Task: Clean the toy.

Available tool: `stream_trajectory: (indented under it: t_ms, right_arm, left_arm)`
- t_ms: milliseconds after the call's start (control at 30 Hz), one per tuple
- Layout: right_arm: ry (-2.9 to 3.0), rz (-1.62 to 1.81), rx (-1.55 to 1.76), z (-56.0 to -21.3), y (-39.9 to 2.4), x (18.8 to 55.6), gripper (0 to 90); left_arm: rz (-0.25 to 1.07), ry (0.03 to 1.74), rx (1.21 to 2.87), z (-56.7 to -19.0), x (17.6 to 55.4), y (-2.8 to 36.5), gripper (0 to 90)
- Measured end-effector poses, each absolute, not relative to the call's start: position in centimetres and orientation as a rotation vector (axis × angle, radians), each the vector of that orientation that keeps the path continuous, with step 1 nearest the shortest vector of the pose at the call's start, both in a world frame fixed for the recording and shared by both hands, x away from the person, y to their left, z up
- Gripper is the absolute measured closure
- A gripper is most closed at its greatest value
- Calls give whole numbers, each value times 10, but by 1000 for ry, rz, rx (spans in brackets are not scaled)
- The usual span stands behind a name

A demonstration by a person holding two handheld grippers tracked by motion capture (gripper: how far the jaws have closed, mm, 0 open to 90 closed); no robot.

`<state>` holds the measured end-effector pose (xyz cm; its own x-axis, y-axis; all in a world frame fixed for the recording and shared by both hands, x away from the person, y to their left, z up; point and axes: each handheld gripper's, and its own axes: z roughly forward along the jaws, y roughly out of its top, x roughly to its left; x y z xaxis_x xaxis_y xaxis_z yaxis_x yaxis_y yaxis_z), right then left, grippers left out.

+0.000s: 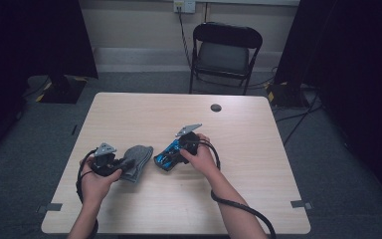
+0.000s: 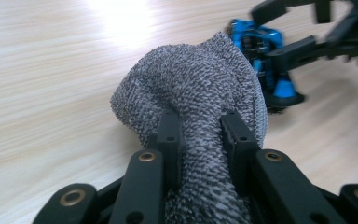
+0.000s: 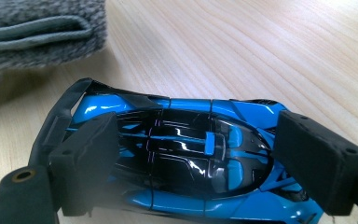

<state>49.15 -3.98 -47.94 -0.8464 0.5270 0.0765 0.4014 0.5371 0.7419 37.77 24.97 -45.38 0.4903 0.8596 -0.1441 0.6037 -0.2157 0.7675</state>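
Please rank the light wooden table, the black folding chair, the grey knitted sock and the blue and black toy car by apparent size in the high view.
1. Light wooden table, by far the largest.
2. Black folding chair, though it stands farther from the camera.
3. Grey knitted sock and blue and black toy car look about alike; both are partly covered by grippers, so I would not rank them.

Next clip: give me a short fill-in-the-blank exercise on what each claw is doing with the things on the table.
1. The left claw is shut on a grey knitted ____.
2. The right claw has its jaws on either side of a blue and black toy ____.
3. Both things lie on a light ____ table.
4. Beyond the table stands a black folding ____.

Missing words: sock; car; wooden; chair.
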Motion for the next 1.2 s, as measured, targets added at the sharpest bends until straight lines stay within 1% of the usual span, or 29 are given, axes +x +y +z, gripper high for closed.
stream_trajectory:
  t_ms: [100, 300, 467, 733, 1033, 1200]
  right_arm:
    - [2615, 1199, 795, -479, -40, 492, 140]
    - [2615, 1200, 796, -479, -40, 492, 140]
    - [2617, 1195, 793, -479, -40, 492, 140]
    - [2617, 1194, 793, -479, -40, 492, 140]
    - [2619, 1192, 793, -479, -39, 492, 140]
    - [2619, 1191, 795, -479, -39, 492, 140]
  left_arm:
    - [416, 1238, 1916, -459, 380, 252, 725]
    - [400, 1296, 1917, -469, 384, 253, 723]
    - [404, 1271, 1987, -474, 386, 239, 719]
    - [329, 1225, 2046, -476, 385, 217, 720]
    - [273, 1158, 2130, -472, 372, 194, 725]
    - [233, 1132, 2144, -471, 364, 184, 726]
